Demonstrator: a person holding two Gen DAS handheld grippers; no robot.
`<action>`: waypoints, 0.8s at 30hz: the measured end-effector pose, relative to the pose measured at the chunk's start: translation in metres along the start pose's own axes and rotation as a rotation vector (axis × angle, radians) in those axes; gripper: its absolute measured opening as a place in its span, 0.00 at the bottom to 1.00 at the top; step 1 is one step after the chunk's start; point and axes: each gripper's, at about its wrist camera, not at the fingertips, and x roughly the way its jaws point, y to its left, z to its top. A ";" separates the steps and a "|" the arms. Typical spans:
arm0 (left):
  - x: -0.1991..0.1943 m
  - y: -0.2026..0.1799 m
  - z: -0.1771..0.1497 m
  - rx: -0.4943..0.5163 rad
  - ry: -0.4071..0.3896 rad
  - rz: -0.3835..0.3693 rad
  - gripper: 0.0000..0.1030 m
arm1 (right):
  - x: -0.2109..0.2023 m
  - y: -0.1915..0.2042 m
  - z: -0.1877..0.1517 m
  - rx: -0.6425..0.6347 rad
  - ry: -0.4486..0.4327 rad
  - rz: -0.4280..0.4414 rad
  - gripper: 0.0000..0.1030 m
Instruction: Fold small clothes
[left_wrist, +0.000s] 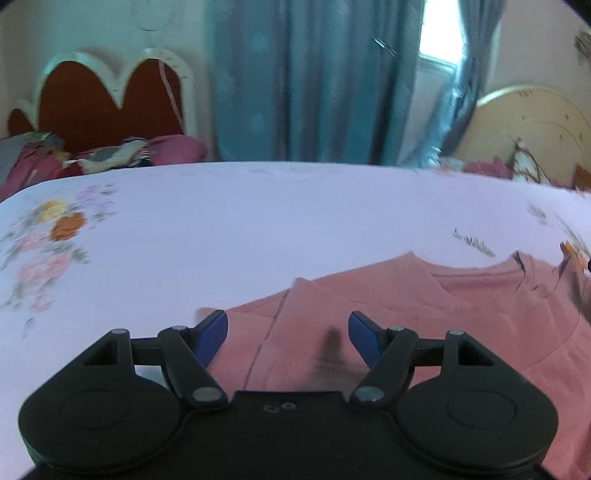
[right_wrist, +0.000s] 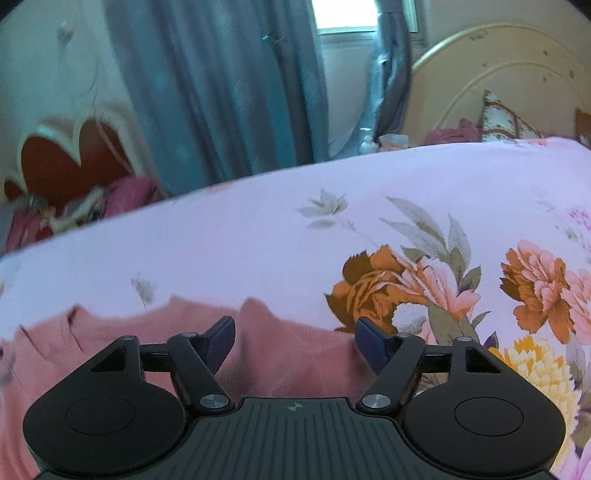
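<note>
We see a pink shirt (left_wrist: 461, 325) lying flat on a bed covered by a pale floral bedsheet (left_wrist: 240, 229), and we take that shirt as our landmark. From the left wrist view, the left hand-held gripper (left_wrist: 288, 334) hangs over the shirt's left part, its two blue-tipped fingers (left_wrist: 212, 338) standing wide apart with nothing between them; only the pink cloth shows below the gap, and we cannot tell whether the tips touch it. The shirt's neckline (left_wrist: 480, 271) lies beyond and to the right of this gripper, and a folded edge runs across the cloth just ahead of it. From the right wrist view, the right hand-held gripper (right_wrist: 294, 341) sits over the shirt's (right_wrist: 288, 354) right edge, its fingers (right_wrist: 371, 345) also spread apart and gripping nothing; its left finger is over the pink cloth, its right one over the sheet's printed orange flower (right_wrist: 373, 291). Beyond the shirt, past the far edge of the bed, hang blue curtains (left_wrist: 314, 81) with a bright window (right_wrist: 345, 16) between them. To the far left of the shirt stands a red and white headboard (left_wrist: 107, 99) with crumpled bedding (left_wrist: 110, 157) below it, and to the far right a cream headboard (right_wrist: 498, 77).
</note>
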 end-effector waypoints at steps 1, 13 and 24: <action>0.006 -0.001 0.001 0.015 0.008 -0.008 0.67 | 0.006 0.001 -0.001 -0.024 0.009 -0.001 0.70; 0.032 0.007 0.001 0.040 0.072 -0.177 0.19 | 0.042 0.012 -0.007 -0.179 0.084 0.057 0.08; -0.013 0.019 0.010 -0.068 -0.187 -0.049 0.04 | 0.008 -0.021 0.012 0.099 -0.088 0.077 0.08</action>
